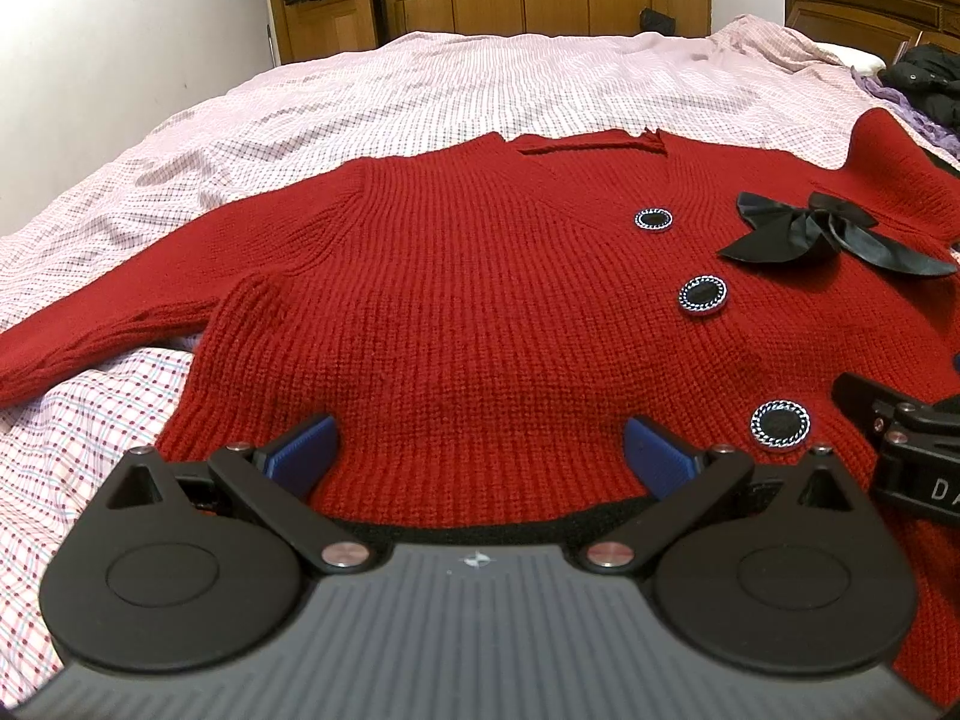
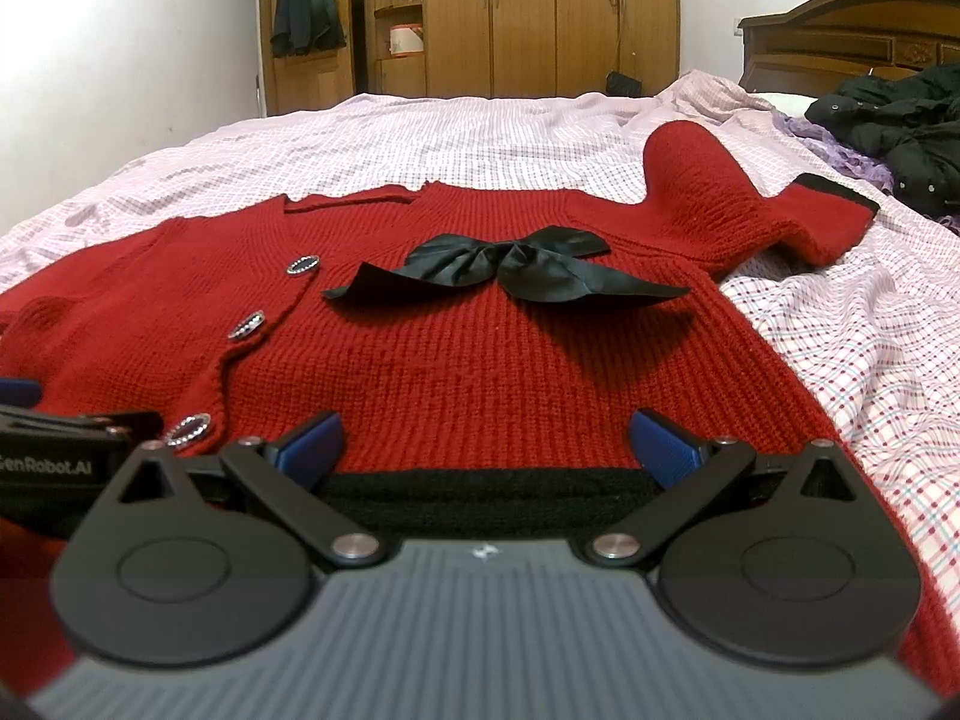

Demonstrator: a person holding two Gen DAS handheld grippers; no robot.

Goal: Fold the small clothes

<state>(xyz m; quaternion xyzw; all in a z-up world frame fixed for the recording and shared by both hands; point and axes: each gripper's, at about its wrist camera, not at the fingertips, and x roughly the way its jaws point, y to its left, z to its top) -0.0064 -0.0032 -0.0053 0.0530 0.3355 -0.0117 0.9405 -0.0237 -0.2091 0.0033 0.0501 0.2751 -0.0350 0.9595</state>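
Where gripper bodies block, cardigan (image 1: 480, 300) hem (image 2: 480, 489) hidden.

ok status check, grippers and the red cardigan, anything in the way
Left gripper open, right gripper open, both at the black hem. Red cardigan flat on bed, unfolded. Black bow lies on the front.

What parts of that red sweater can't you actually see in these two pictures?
- Left view: the sweater hem, behind the left gripper.
- Left view: its right sleeve, cut by the edge.
- Right view: the left sleeve, off the edge.
- Both: the back, against the bed.
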